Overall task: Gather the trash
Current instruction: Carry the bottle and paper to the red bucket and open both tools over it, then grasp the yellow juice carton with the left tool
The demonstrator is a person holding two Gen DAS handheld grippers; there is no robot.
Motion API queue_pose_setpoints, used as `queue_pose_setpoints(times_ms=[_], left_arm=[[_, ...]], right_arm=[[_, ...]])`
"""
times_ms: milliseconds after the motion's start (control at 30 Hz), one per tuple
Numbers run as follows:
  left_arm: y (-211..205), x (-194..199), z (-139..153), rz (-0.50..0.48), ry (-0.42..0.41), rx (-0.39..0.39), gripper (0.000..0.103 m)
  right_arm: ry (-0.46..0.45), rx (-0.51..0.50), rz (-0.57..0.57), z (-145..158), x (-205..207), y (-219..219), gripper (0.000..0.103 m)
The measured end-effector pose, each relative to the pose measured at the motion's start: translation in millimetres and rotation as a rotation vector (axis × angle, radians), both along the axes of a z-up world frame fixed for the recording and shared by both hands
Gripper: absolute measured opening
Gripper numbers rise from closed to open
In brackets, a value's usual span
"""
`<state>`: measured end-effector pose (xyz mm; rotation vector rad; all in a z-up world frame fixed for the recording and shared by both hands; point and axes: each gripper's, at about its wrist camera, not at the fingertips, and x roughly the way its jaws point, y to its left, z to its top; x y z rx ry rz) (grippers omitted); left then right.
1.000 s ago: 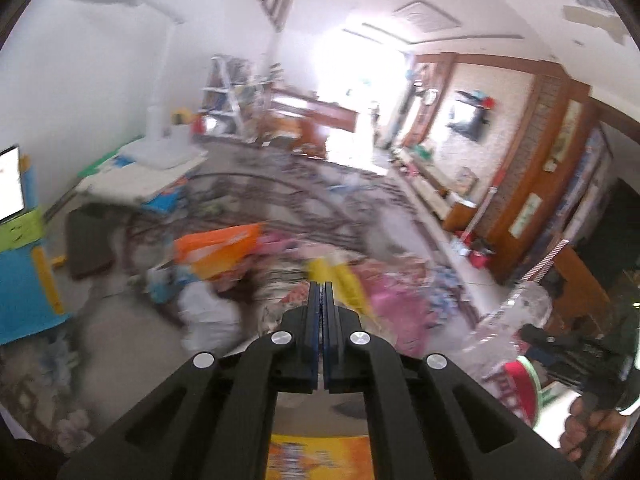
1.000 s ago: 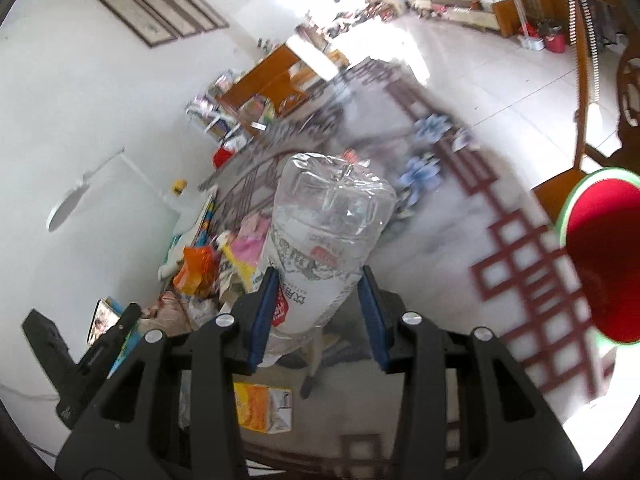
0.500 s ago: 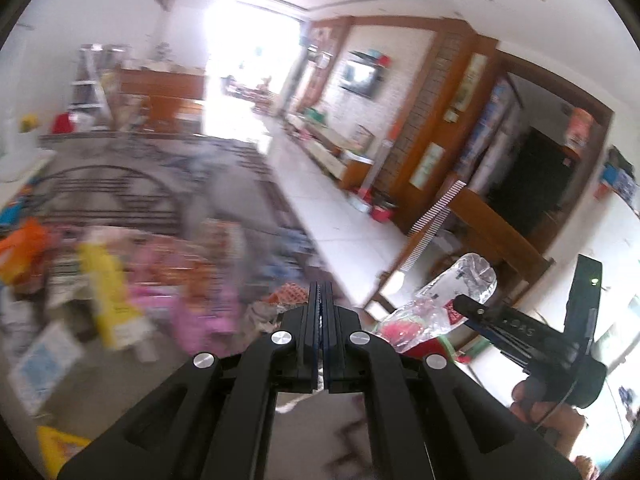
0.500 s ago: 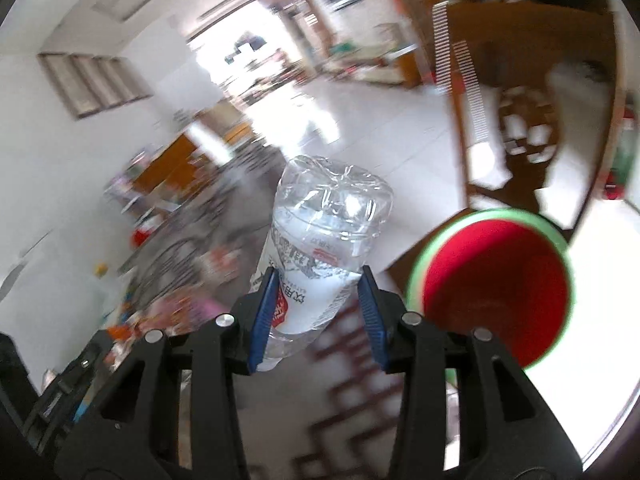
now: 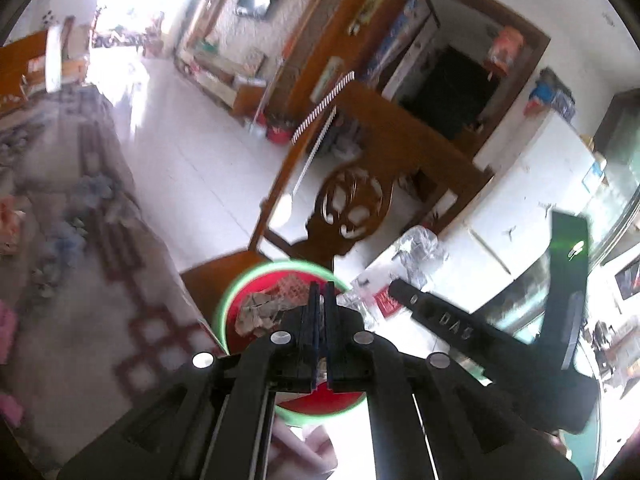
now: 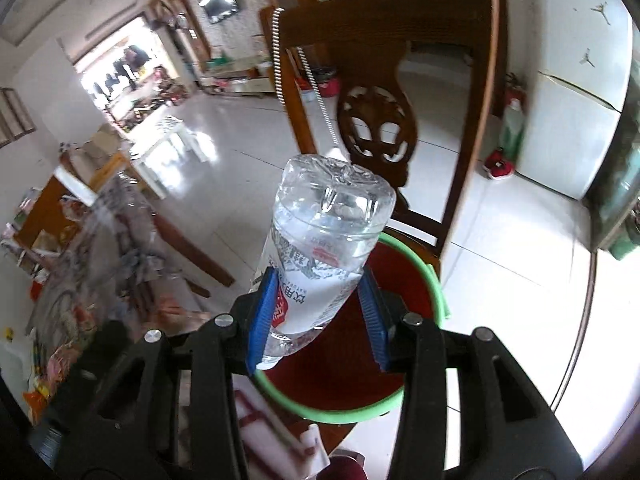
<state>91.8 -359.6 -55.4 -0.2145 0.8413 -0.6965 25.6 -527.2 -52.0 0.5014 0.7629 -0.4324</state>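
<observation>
My right gripper [image 6: 318,284] is shut on a clear plastic water bottle [image 6: 324,248] with a red and white label, held base forward above a red bin with a green rim [image 6: 432,280]. The bottle also shows in the left wrist view [image 5: 400,268], beside the bin's green rim [image 5: 226,300]. Crumpled paper trash [image 5: 264,308] lies inside the bin. My left gripper [image 5: 319,292] is shut and empty, hovering over the bin.
A carved wooden chair [image 6: 400,92] stands behind the bin, which rests on its seat [image 5: 212,276]. A patterned tablecloth with scattered wrappers [image 5: 60,240] lies to the left. A white fridge [image 6: 576,92] stands at the right.
Both grippers have swung right, away from the cluttered table, to the red bin on the chair. The bottle stays gripped in my right gripper and now hangs over the bin.
</observation>
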Motion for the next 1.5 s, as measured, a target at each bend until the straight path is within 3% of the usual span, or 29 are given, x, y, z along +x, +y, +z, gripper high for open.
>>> queue_pose_setpoints(times_ms=[33, 100, 133, 500, 767, 933, 1100, 1233, 1400, 1500], left_arm=[[-4, 2, -5, -0.006, 0.016, 0.011, 0.004], [-4, 1, -10, 0.002, 0.027, 0.025, 0.029], [-3, 0, -11, 0.011, 0.023, 0.023, 0.046], [45, -27, 13, 0.049, -0.031, 0.054, 0.049], [126, -75, 27, 0.074, -0.078, 0.150, 0.061], [176, -94, 27, 0.003, -0.064, 0.285, 0.066], [212, -110, 28, -0.143, -0.092, 0.526, 0.073], [247, -111, 11, -0.216, 0.000, 0.686, 0.074], [270, -114, -17, -0.278, 0.125, 0.719, 0.074], [267, -123, -37, -0.342, 0.153, 0.753, 0.074]], right_arm=[[-0.001, -0.012, -0.016, 0, 0, -1, 0.048], [-0.004, -0.034, -0.032, 1, -2, -4, 0.054], [-0.002, -0.045, -0.035, 2, -1, -4, 0.056], [-0.005, -0.089, 0.045, 8, 11, 21, 0.066], [0.000, -0.091, 0.170, 14, 25, 62, 0.073], [-0.003, -0.048, 0.304, 17, 35, 100, 0.078], [0.017, 0.060, 0.442, 13, 46, 141, 0.080], [0.002, 0.060, 0.493, 16, 48, 167, 0.082], [0.021, 0.095, 0.526, 14, 53, 188, 0.083], [0.029, 0.098, 0.544, 13, 56, 198, 0.083]])
